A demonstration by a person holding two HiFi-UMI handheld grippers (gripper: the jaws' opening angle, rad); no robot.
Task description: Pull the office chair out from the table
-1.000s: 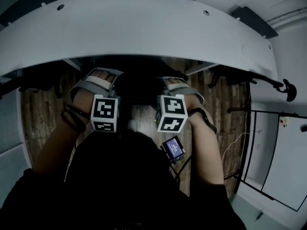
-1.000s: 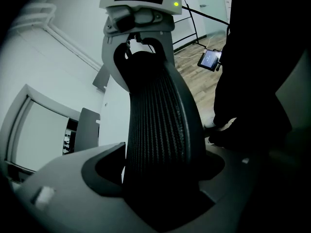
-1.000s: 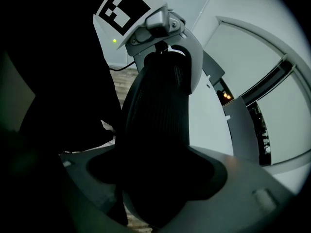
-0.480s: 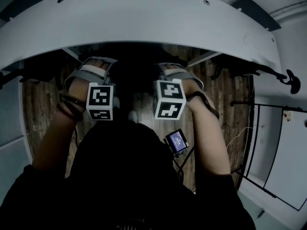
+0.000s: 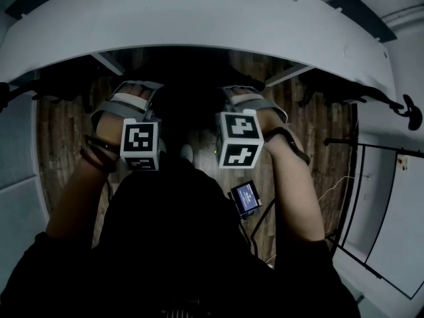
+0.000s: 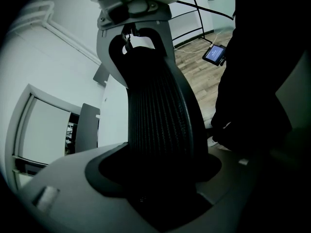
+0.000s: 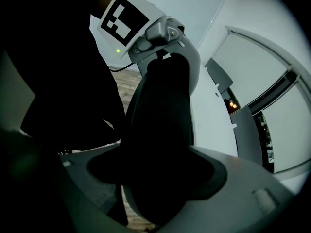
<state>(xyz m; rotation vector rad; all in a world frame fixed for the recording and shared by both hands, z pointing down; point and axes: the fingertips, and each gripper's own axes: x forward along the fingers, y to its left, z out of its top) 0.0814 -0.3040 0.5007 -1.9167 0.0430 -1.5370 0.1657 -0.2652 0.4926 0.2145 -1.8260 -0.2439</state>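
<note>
Find the office chair (image 5: pixel 189 118) as a dark mass just under the near edge of the white curved surface (image 5: pixel 199 25), close in front of the dark-clothed torso (image 5: pixel 172 244), seat and base too dark to make out. Read the ribbed black backrest (image 6: pixel 158 125) running straight into the left tool (image 6: pixel 155 183), clamped shut on that backrest's rim; read the same from the other side, the right tool (image 7: pixel 155 183) likewise closed on the backrest's smooth dark edge. Judge the step in hand as the pull itself: grip made at both ends, chair seemingly not clear of the surface yet. Draw both tools back toward the body together, level and at an even pace, to roll the chair straight rather than swivel it. Hold the clamping firm and avoid twisting either wrist, to guard against sliding off the rounded rim. Step back to make room, minding the small lit screen device (image 5: pixel 246 199) and its cable (image 5: pixel 255 225) near the right hip. Expect easy rolling on the wooden floor (image 5: pixel 59 138), though with the base out of sight, start gently and feel for a snag. Beware dim shapes (image 5: pixel 53 88) under the surface at far left and right, too dark to identify, and steer clear of them
</note>
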